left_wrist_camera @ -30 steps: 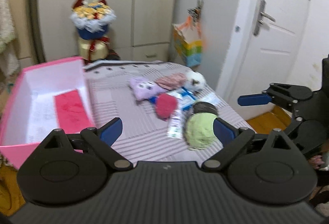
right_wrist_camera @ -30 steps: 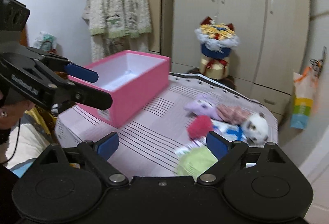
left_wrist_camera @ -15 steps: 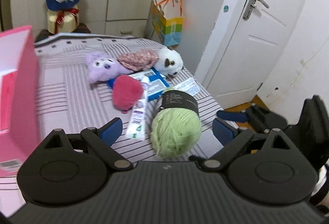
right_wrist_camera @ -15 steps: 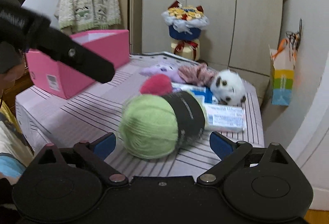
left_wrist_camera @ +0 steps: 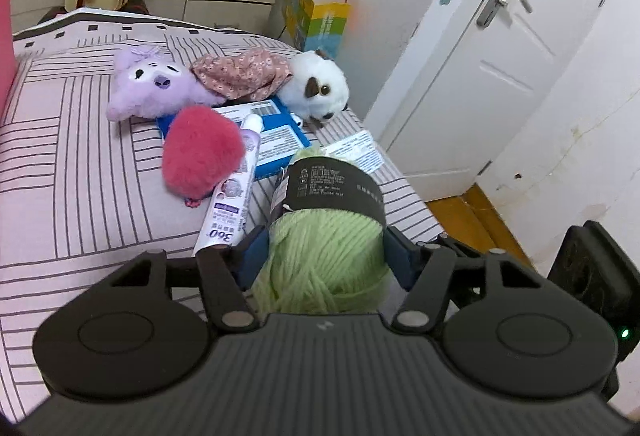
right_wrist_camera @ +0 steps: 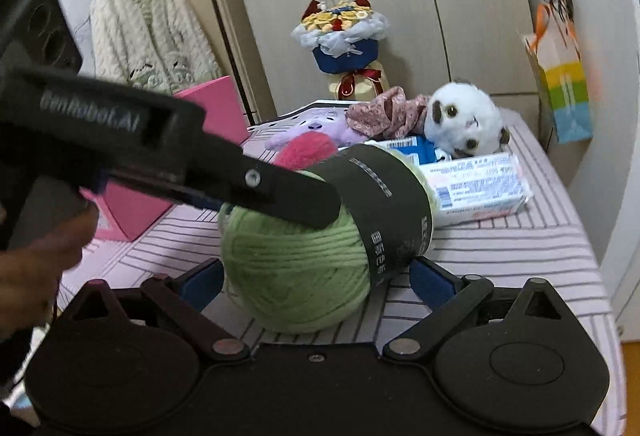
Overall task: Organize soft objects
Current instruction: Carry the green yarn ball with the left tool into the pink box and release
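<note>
A second ago both claws hung above the striped bed, jaws wide, with the pink box in the left camera's view; now both are low at the bed's near edge and only a sliver of that box (left_wrist_camera: 3,48) shows at the left. The left claw (left_wrist_camera: 326,250) is closing, and its blue pads (left_wrist_camera: 256,250) already press the sides of the green yarn ball (left_wrist_camera: 324,260), which rests on the bed (left_wrist_camera: 80,196) beside a white tube (left_wrist_camera: 230,196). The right claw (right_wrist_camera: 316,278) is spread wide around the same ball (right_wrist_camera: 296,276), its pads just beside the yarn without squeezing it.
</note>
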`<action>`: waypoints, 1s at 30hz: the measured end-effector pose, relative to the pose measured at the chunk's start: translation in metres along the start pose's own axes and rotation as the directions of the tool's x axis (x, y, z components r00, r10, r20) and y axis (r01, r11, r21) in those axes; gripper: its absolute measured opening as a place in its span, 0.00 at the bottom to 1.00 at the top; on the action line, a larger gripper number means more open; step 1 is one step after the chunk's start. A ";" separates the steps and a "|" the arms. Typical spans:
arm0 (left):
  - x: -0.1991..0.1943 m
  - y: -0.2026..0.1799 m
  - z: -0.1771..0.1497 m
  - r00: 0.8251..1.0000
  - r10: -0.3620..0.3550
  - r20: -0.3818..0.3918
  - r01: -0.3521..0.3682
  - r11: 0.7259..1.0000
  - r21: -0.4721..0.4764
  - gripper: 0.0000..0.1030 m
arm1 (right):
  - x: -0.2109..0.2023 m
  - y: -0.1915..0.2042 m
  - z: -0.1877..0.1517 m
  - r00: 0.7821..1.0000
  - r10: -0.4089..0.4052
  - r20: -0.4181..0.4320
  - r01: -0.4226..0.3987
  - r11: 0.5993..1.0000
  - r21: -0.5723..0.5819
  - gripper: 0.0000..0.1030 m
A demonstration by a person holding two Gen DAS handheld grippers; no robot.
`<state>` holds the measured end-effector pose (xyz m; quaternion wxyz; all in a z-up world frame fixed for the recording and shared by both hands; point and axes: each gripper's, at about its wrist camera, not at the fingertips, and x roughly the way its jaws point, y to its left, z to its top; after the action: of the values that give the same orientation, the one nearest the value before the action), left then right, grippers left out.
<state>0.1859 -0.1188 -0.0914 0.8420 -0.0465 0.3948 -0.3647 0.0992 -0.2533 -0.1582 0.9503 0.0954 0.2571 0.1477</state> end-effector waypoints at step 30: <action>-0.092 -0.024 -0.014 0.997 0.017 -0.076 -0.022 0.997 -0.072 0.54 | -0.038 0.078 0.039 0.993 0.018 -0.120 -0.033 0.992 -0.124 0.72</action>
<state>0.1234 -0.0741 -0.0341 0.8277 -0.0594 0.4399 -0.3434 0.0706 -0.1966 -0.0874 0.9354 0.0297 0.3020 0.1813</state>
